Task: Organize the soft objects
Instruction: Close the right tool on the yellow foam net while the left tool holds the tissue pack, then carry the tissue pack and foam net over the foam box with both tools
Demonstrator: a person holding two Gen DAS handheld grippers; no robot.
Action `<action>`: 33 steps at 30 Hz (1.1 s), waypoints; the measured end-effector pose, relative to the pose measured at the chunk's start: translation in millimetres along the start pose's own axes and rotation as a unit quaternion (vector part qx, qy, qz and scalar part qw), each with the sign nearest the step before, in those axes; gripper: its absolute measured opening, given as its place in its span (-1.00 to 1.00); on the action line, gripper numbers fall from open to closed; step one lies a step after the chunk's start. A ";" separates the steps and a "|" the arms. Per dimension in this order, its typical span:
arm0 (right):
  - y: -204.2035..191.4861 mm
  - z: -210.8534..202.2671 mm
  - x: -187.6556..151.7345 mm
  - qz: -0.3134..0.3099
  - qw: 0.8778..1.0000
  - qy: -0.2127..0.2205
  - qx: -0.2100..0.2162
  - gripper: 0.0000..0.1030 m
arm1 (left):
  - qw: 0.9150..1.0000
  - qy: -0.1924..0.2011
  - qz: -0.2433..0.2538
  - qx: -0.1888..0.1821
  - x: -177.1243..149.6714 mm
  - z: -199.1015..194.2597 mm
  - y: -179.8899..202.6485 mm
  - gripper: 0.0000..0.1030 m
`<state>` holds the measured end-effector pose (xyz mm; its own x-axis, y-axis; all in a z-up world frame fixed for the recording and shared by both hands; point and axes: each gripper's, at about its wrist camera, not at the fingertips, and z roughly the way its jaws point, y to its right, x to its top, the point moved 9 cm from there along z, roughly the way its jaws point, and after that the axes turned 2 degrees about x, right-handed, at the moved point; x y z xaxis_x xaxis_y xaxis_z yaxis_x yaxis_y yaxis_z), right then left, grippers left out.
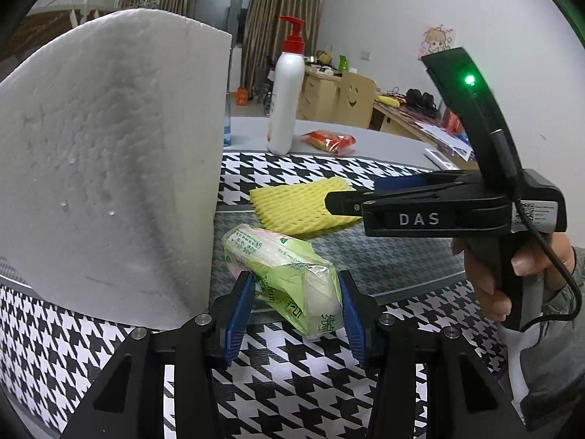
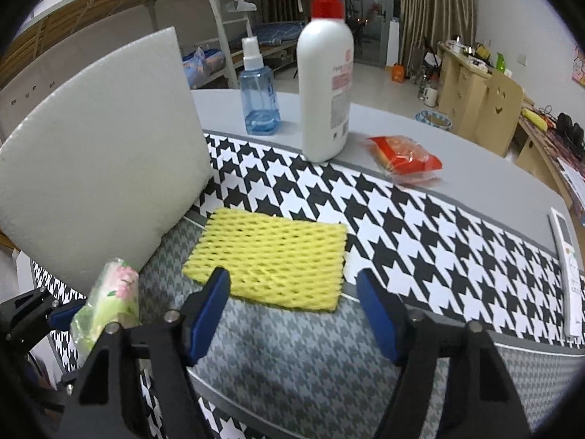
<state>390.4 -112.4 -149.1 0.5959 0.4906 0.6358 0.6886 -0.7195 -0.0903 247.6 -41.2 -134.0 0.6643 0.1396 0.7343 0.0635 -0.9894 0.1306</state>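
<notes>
From the left wrist view we count one green tissue pack [image 1: 289, 278], one yellow foam net [image 1: 299, 206], one white foam block [image 1: 109, 168], one white pump bottle [image 1: 285, 102] and one red snack packet [image 1: 331, 141]. Our left gripper [image 1: 296, 303] has its blue pads against both sides of the tissue pack, clamped on it, and the pack sits low over the houndstooth mat [image 1: 292, 376]. The foam block stands just left of the pack and fills much of the frame, hiding whatever lies behind it. Our right gripper [image 1: 365, 194] comes in from the right over the foam net; seen side-on here, its jaw gap is hard to judge. A hand [image 1: 512, 274] grips its handle, partly cut off at the edge.

From the right wrist view we count the same single foam net [image 2: 270, 259], foam block [image 2: 98, 161], pump bottle [image 2: 325, 87] and snack packet [image 2: 406, 157], plus one blue spray bottle [image 2: 259, 91] and one white remote [image 2: 566, 267] at the right edge. Our right gripper [image 2: 292, 311] stands with its jaws wide apart, holding nothing, just above the near edge of the net. The tissue pack [image 2: 109, 303] shows at lower left, its far end hidden in the left gripper [image 2: 65, 318].

The mat [image 2: 420, 219] covers a grey table [image 2: 475, 168]. Beyond are a metal bunk frame [image 2: 219, 18], curtains [image 2: 435, 7] and wooden drawers [image 2: 471, 87].
</notes>
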 end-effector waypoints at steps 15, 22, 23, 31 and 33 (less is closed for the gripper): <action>15.1 13.0 -10.7 0.036 0.999 -0.019 0.007 -0.84 | 1.000 0.000 0.003 0.009 2.4 1.4 -2.6 -0.07; 12.9 0.3 -7.4 0.039 0.999 -0.007 0.015 -0.87 | 1.000 0.007 0.011 0.010 2.3 -4.7 0.0 -0.07; 12.8 -1.7 -6.1 0.039 0.999 -0.004 0.012 -0.87 | 1.000 0.008 0.011 0.011 2.6 -5.5 -0.2 -0.07; 15.6 -34.2 -0.8 0.048 0.998 0.032 0.011 -0.87 | 1.000 0.020 0.014 0.017 3.4 -15.3 -0.4 -0.07; 15.5 -39.5 0.4 0.050 0.998 0.040 0.010 -0.87 | 0.999 0.022 0.016 0.017 3.1 -17.2 1.0 -0.07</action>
<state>384.9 -142.7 -119.9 0.6283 0.3755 0.6813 0.6360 -0.7524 -0.1719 236.9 -41.0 -120.1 0.6334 0.1078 0.7663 0.0681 -0.9942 0.0836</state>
